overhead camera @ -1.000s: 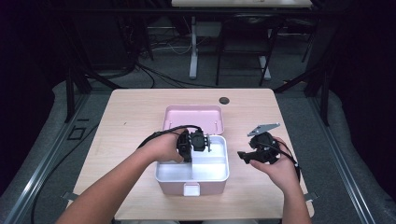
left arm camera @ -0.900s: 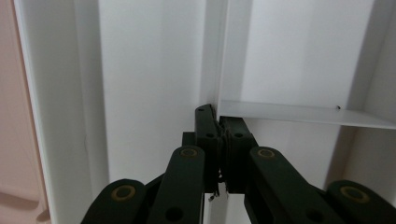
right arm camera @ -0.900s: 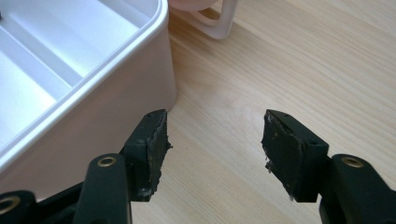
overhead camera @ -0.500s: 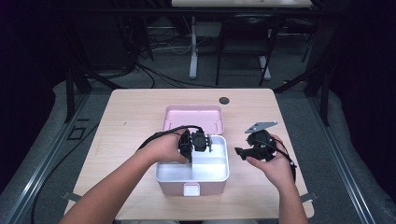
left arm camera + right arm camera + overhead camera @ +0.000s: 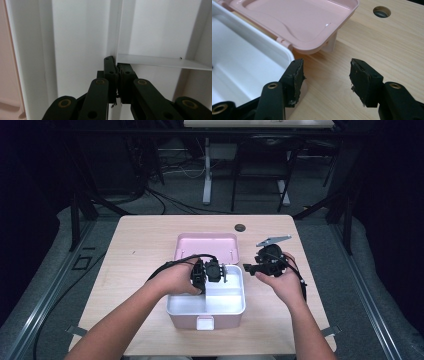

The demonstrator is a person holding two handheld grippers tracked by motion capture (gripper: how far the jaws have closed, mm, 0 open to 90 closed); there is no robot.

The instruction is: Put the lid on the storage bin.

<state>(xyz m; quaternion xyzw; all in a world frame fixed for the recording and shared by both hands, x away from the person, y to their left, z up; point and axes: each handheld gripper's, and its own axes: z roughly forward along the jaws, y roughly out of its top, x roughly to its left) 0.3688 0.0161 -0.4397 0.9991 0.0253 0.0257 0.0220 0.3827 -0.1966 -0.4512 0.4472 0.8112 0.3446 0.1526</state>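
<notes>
My left gripper [image 5: 220, 272] is down inside the white tray [image 5: 235, 306] of the pink lunch box [image 5: 175, 317]. In the left gripper view my jaws are pressed together on the thin white divider wall [image 5: 115, 30], which runs straight up from between them; a second partition [image 5: 160, 61] branches off just beyond my tips. So I judge this side of the work done for now: I have a pinch on the tray insert and am holding it, whether to steady it or to lift it out I cannot tell.

Behind the tray, past my left jaws, the pink lid [image 5: 206, 246] lies flipped open and flat on the surface [image 5: 135, 245], still hinged to the box. Opening is finished. The compartments look bare, nothing packed or removed that I can see.

My right gripper [image 5: 248, 268] hangs just off the tray's right rim. In the right gripper view my jaws are spread with only bare wood between them, though they have just been closing a little. The tray's white corner [image 5: 272, 53] sits right beside my left-hand jaw, the lid's corner [image 5: 322, 37] a bit ahead, and a round hole [image 5: 382, 11] in the surface far beyond. This hand has nothing yet; getting a hold on the rim or the lid is, I reckon, what is left.
</notes>
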